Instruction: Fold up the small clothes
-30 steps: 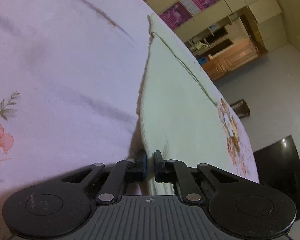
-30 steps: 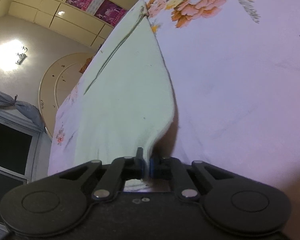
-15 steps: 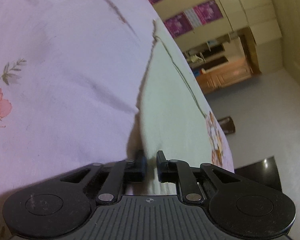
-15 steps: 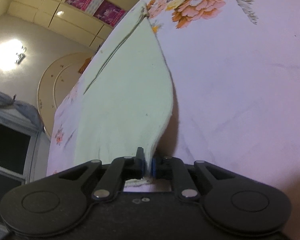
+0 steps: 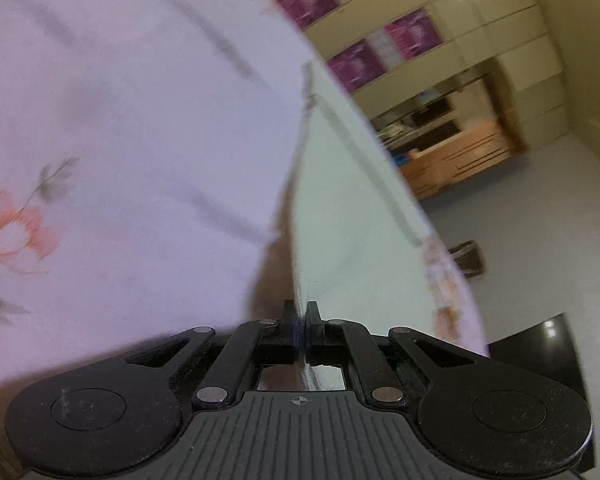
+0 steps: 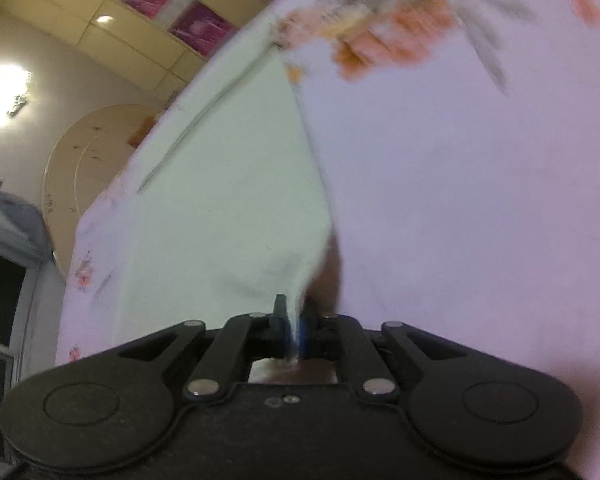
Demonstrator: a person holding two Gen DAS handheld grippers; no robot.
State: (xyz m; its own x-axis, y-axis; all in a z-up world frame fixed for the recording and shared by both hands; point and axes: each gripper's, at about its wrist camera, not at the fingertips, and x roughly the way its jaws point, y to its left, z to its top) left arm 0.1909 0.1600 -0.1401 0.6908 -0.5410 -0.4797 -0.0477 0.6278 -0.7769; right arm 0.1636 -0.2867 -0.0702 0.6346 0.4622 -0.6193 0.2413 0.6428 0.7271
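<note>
Both near corners have lifted since a second ago — we are pinching the pale green garment [image 5: 352, 216] in the closed left gripper [image 5: 301, 320] and right gripper [image 6: 294, 320], its length running away ahead of both.

The pale green garment [image 5: 352, 236] was soft, matt knit cloth with a stitched seam. Under it lay a thin, smooth floral sheet [image 5: 132, 128], also matt. Each gripper [image 5: 301, 316] [image 6: 292, 320] was matt black plastic with small bright metal pins. The far cabinet [image 5: 456, 160] looked like varnished wood; the floor [image 5: 548, 248] was smooth.
</note>
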